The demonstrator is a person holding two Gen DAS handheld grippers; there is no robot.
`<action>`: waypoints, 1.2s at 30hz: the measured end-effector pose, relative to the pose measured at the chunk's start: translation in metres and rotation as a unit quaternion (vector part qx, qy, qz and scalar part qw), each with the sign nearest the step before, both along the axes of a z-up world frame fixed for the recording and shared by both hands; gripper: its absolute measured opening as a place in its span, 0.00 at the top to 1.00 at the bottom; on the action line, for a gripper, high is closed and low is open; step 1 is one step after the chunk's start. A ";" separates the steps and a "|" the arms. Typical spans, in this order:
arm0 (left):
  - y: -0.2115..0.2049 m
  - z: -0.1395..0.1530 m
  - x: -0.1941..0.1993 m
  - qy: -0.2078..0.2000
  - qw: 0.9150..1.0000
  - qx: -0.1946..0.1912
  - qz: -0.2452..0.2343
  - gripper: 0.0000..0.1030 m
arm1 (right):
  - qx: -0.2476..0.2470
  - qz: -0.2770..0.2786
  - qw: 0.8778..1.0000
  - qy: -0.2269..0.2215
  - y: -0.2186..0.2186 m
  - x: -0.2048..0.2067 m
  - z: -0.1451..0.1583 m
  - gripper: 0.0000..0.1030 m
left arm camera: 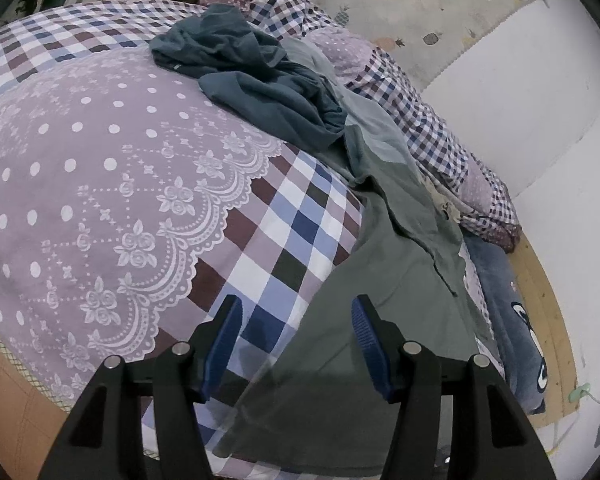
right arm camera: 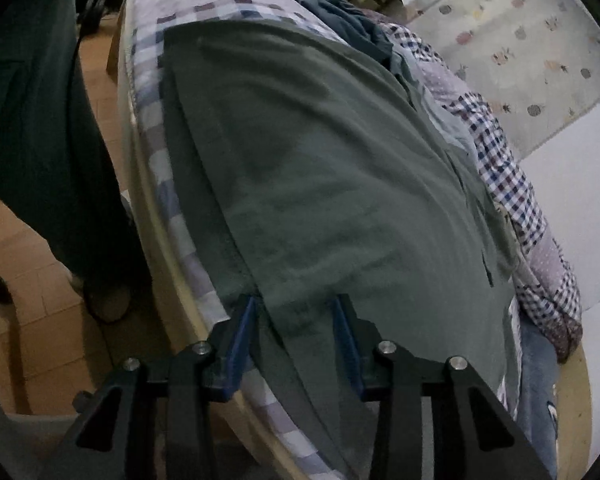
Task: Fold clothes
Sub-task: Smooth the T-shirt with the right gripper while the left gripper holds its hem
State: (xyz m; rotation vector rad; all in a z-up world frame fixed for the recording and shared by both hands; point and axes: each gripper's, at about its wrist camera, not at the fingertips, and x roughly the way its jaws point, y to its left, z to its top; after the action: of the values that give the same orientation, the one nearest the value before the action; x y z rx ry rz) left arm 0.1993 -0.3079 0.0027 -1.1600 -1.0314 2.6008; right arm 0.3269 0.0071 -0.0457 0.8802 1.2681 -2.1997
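Starting on the left: the left gripper [left arm camera: 294, 344] has its jaws spread wide, nothing between them, hovering over the near edge of the green shirt [left arm camera: 384, 256] where it meets the checkered bedspread [left arm camera: 284, 220]. That shirt is laid out on the bed along the right side of this view. Farther back there's a crumpled dark teal garment [left arm camera: 256, 76] in a heap, sitting on the lilac dotted part of the cover and overlapping the far end of the green one. A bunched gingham blanket [left arm camera: 432, 120] runs along the wall side, with a blue denim-looking piece [left arm camera: 512, 300] below it.

Over to the right gripper [right arm camera: 294, 334]: jaws are also released, straddling the hem of the green shirt [right arm camera: 320, 168], and I can't tell if the blue pads [right arm camera: 242, 344] actually touch the fabric. From here the shirt is spread mostly flat across the bed. Wooden floor [right arm camera: 24, 248] off to the left.
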 end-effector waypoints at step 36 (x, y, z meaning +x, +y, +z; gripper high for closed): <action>0.046 -0.028 -0.010 -0.090 0.986 -0.062 -0.123 0.41 | -0.031 -0.101 0.993 -0.057 0.074 -0.009 0.066 1.00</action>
State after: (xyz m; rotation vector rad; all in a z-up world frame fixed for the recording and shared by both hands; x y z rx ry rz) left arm 0.1892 -0.2623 -0.0253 -1.4700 -0.7086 2.4312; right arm 0.3176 0.0813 0.0203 1.1363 1.0940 -2.2909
